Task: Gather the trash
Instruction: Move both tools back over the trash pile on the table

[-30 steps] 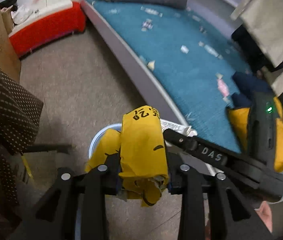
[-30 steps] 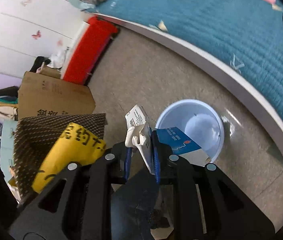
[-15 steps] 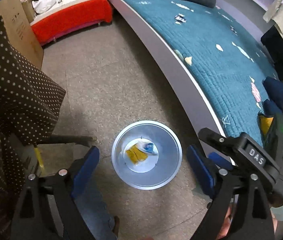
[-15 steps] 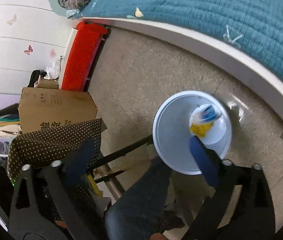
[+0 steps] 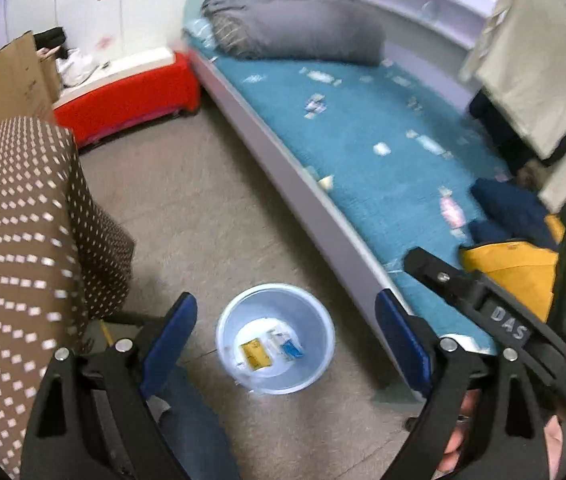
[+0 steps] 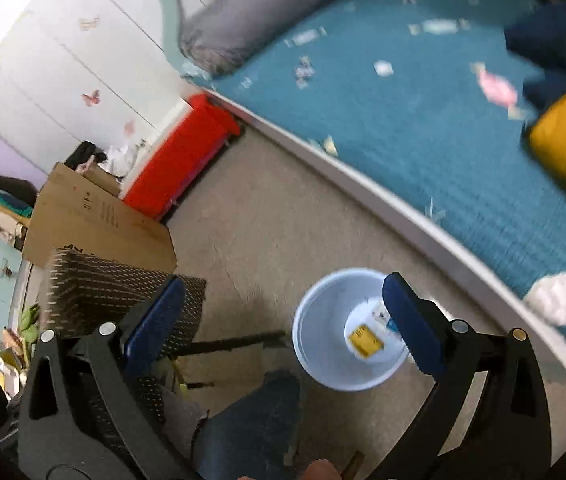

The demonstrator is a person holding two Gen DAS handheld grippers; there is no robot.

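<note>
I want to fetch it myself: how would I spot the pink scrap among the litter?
Start at the bed; litter dots its teal cover. Look beside the navy cushion for the wrapper: it alone is pink, its neighbours being whitish.

One bin, two wrappers inside, one pillow.

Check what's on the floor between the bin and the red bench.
Nothing: bare beige floor runs from the pale blue bin to the red bench. The left wrist view shows it best.
</note>
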